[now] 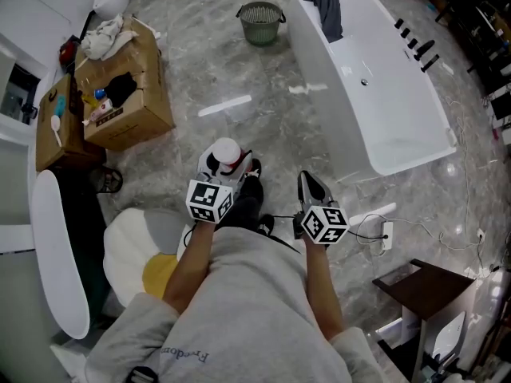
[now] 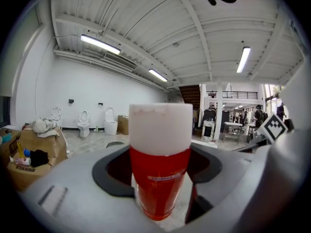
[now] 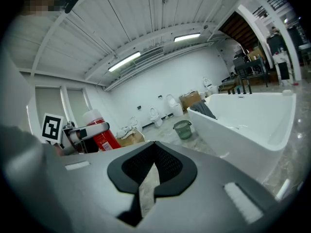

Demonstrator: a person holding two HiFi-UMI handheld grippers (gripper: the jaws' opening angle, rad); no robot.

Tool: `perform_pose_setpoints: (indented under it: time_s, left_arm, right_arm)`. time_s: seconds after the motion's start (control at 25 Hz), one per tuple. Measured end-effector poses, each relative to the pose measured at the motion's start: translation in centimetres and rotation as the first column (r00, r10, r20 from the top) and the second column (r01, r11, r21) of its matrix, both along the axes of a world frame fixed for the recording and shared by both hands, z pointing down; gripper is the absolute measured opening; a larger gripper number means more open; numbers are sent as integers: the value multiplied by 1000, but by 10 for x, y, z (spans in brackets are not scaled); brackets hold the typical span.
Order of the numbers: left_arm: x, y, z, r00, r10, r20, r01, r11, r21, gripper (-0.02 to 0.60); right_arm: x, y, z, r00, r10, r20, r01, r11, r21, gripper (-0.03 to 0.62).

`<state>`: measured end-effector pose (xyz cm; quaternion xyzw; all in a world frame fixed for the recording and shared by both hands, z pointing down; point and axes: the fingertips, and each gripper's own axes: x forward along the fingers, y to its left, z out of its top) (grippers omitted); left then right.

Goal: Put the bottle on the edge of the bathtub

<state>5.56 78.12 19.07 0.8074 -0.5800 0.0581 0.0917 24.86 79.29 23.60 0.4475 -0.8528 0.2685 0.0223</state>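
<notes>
1. Head view, leftmost: my left gripper [image 1: 230, 166] is clamped on the red bottle [image 1: 227, 151]. The bottle stands upright with its white cap on top, well apart from the bathtub [image 1: 329, 100] and to its left.
2. My right gripper [image 1: 312, 187] is clenched on nothing and hangs between the bottle and the bathtub.
3. The bathtub's near rim lies ahead and to the right of my left jaws, so I judge the bottle should go that way, still upright.
</notes>
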Motion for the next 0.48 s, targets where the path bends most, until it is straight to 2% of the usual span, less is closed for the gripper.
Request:
perform_pose_setpoints:
  time_s: [0.24, 0.48]
  left_arm:
    - [15, -33, 4, 999, 35, -20, -35, 999, -1, 337]
    - [17, -89, 11, 998, 57, -41, -57, 998, -15, 337]
  right_arm:
    - [21, -27, 7, 998, 59, -10, -59, 998, -16, 2]
    - [23, -74, 11, 996, 86, -35, -87, 996, -31, 2]
